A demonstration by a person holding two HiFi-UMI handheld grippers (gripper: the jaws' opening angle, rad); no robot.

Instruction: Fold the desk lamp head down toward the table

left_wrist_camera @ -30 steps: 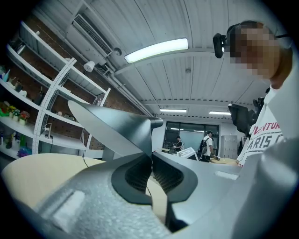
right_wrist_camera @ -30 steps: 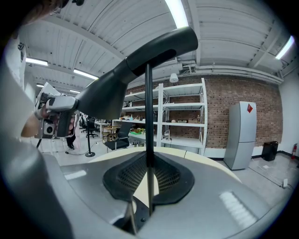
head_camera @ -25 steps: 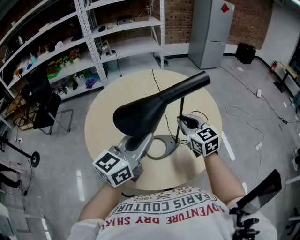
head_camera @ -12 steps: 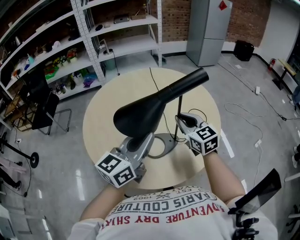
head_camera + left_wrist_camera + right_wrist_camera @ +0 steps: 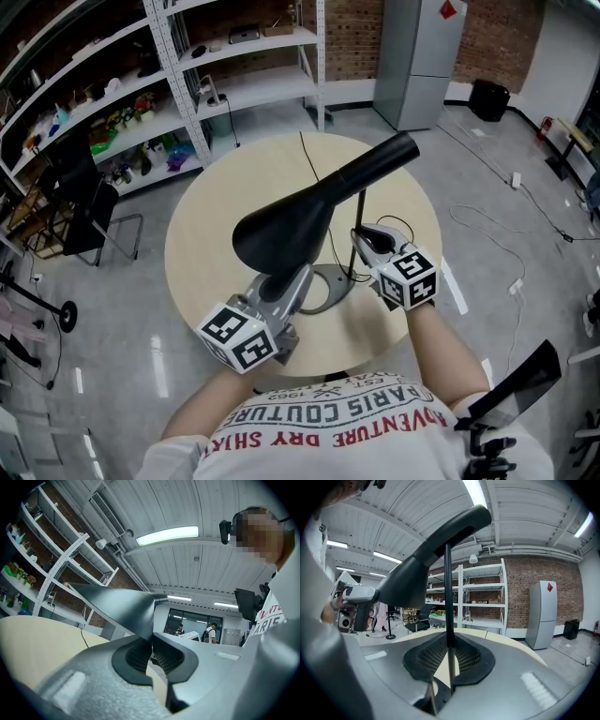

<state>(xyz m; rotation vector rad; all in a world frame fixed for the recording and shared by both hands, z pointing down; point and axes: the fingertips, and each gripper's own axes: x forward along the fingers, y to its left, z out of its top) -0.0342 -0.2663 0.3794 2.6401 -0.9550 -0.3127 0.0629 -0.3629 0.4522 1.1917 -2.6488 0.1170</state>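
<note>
Table (image 5: 211,202); both tongs (image 5: 151,644) (image 5: 449,654) tight on lamp (image 5: 291,225)

I'm reaching both forearms forward: left gripper (image 5: 284,284) is clamping the lamp head (image 5: 281,228) rim, right gripper (image 5: 362,241) is pinching the stem (image 5: 363,211).

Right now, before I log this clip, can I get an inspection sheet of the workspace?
Surface: round beige table, holding only the lamp and its cord.
Job's things: black lamp head up and tilted on a thin pole; ring base on the table.
Clutter: nothing seen on the table.
Grippers: left gripper shut on the lamp head's rim; right gripper shut on the pole.
Cables: black cord runs from the table's far edge toward the lamp; floor cables at right.
Surroundings: white shelves, grey cabinet, black chair.
</note>
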